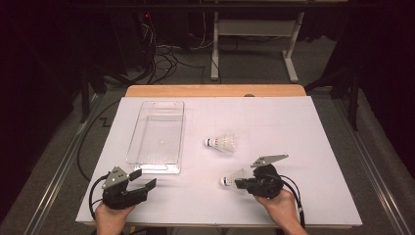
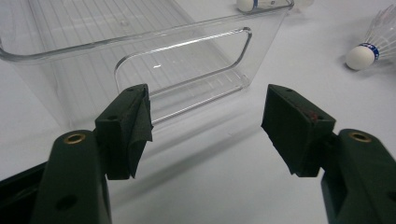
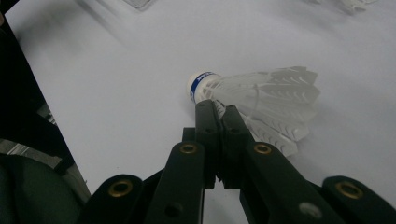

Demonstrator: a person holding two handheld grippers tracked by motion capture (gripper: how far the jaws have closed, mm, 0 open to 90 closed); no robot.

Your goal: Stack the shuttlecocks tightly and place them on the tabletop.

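Note:
Two white shuttlecocks lie on the white table. The nearer shuttlecock (image 1: 230, 180) (image 3: 261, 93) rests on its side at the front right, cork to the left. My right gripper (image 1: 238, 183) (image 3: 217, 109) has its jaws pressed together on the skirt's edge just behind the cork. The second shuttlecock (image 1: 221, 142) lies free near the middle. My left gripper (image 1: 143, 177) (image 2: 208, 126) stands open at the front left with nothing between its pads. It faces the near end wall of a clear plastic tray (image 1: 156, 137) (image 2: 187, 51).
The white sheet (image 1: 293, 137) covers the table, with a wooden edge (image 1: 215, 90) at the back. Beyond the table are cables and a desk frame (image 1: 254, 44) on the floor. Past the tray in the left gripper view lies a shuttlecock (image 2: 369, 49).

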